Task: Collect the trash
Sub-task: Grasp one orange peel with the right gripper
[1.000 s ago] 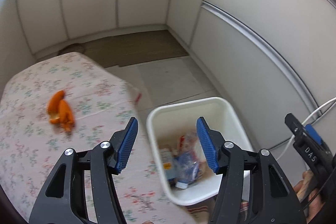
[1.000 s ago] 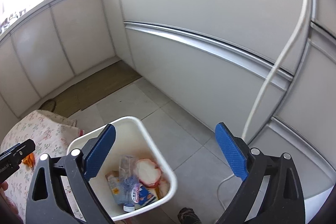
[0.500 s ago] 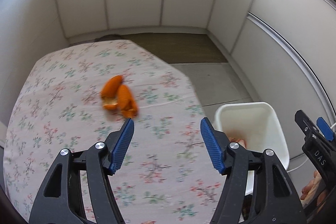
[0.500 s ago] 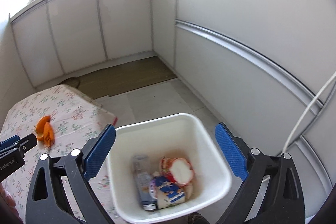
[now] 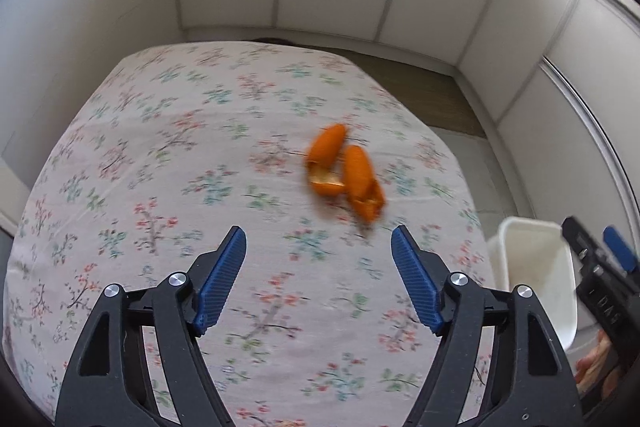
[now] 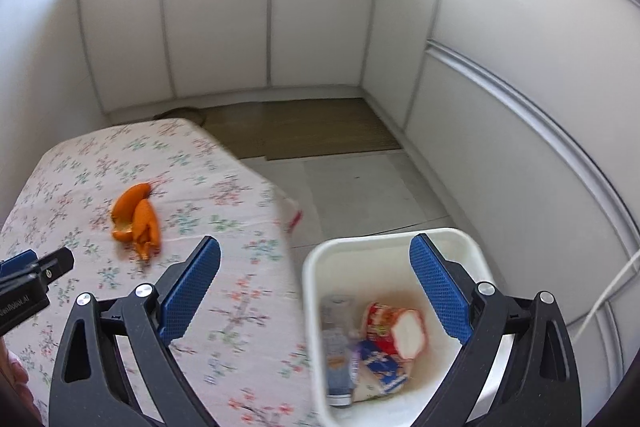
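The left gripper hangs over the flowered desk, its two blue fingers spreading, nothing between them. Just ahead lie two orange peels, touching. The right gripper has its two fingers spread wide and bare above the desk edge and one white bin, which holds about three blurred wrappers.

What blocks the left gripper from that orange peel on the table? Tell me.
Nothing visible. The left gripper, its jaws opening and empty, has only bare tablecloth between it and the orange peel.
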{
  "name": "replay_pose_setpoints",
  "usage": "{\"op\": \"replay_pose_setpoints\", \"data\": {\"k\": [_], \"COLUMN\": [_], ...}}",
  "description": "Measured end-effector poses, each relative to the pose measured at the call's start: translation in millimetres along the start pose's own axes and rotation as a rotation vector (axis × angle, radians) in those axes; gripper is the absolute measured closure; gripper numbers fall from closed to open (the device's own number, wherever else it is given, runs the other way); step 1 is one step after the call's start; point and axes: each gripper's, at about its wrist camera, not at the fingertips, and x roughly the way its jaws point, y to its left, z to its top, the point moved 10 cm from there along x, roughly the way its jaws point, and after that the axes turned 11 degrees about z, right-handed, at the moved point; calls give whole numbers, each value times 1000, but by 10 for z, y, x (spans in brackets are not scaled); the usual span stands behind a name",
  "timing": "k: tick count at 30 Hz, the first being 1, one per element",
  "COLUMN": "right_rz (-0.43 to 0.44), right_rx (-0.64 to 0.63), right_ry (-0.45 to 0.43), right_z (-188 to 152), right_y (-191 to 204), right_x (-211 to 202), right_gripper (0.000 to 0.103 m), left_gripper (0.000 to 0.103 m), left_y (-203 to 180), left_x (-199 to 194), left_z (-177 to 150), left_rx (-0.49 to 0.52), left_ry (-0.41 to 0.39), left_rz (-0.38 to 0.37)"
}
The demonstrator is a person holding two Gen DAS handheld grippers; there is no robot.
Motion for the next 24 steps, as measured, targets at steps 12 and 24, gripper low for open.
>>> {"op": "replay_pose_setpoints", "data": {"k": [12, 24], "right_rz": [146, 249], "right_rx": [-126, -194], "right_ry": [115, 239], "right_z": [74, 159], "right_y": [1062, 1989], "right_x": [736, 1463], "right_gripper": [10, 10], "left_gripper": [27, 21], "left_y": [867, 1446], "left_x": [82, -72], "left_z": [148, 295], "left_rx": [-221, -344], "left_ry": [70, 44], "left_rz": [51, 61]}}
